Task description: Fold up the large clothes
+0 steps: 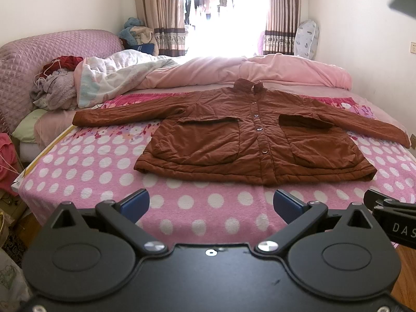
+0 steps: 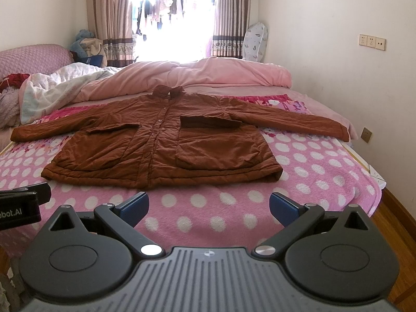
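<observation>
The brown jacket (image 1: 256, 132) lies flat, collar pointing away, sleeves spread sideways; both hand-held grippers (image 1: 211, 202) (image 2: 209, 204) wide.

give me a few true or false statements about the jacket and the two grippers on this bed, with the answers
1. The brown jacket lies spread flat with both sleeves stretched out to the sides. True.
2. The left gripper is shut on the jacket's hem. False: it is open, holds nothing, and hangs over the polka-dot blanket short of the hem.
3. The jacket front is buttoned. True.
4. The right gripper is open and empty. True.
5. The jacket is already folded in half. False: it is fully unfolded, collar toward the window.
6. The pink duvet covers the jacket. False: it is bunched behind the collar, farther from the grippers.
</observation>
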### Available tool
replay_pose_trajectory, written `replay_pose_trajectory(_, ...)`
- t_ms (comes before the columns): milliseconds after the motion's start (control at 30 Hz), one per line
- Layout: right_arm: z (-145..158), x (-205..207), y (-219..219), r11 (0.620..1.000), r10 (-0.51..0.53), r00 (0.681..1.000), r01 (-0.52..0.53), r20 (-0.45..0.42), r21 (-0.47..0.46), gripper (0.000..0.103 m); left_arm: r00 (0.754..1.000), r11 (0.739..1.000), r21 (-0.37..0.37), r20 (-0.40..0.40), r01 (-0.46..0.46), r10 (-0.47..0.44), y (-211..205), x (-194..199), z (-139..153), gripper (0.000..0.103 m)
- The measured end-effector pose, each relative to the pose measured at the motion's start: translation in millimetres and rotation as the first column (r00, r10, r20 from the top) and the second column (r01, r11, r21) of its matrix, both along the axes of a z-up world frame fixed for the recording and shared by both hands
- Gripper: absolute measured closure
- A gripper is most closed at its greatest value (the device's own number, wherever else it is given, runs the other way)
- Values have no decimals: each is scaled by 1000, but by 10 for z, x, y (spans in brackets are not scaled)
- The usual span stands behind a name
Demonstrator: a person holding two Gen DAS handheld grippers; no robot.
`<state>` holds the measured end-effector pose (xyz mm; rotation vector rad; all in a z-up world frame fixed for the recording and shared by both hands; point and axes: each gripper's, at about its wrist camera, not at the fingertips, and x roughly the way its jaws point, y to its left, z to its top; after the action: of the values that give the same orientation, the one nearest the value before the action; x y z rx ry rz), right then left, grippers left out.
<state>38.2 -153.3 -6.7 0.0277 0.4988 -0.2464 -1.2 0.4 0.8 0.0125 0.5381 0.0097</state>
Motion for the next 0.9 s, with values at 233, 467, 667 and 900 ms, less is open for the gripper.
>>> replay_pose_trajectory(233, -3, 3, 9, 1000, 1, 1000, -1, 0, 0, 0, 1000, 1000, -1, -3, -1, 1, 0, 1, 5, 0)
replay_pose_trajectory(467, -4, 1, 12, 1000, 1, 1000, -1, -1, 1, 0, 1000, 1000, -2, -1, -2, 2, 0, -1, 10, 0)
replay_pose_trajectory(667, -1, -1, 12, 1000, 1, 1000, -1, 0, 0, 0, 1000, 1000, -2, -1, -2, 2, 3, -1, 6, 0)
replay_pose_trajectory(900, -2, -1, 11, 1000, 2, 1000, -2, 0, 1, 0, 1000, 1000, -2, -1, -2, 2, 6, -2, 6, 0)
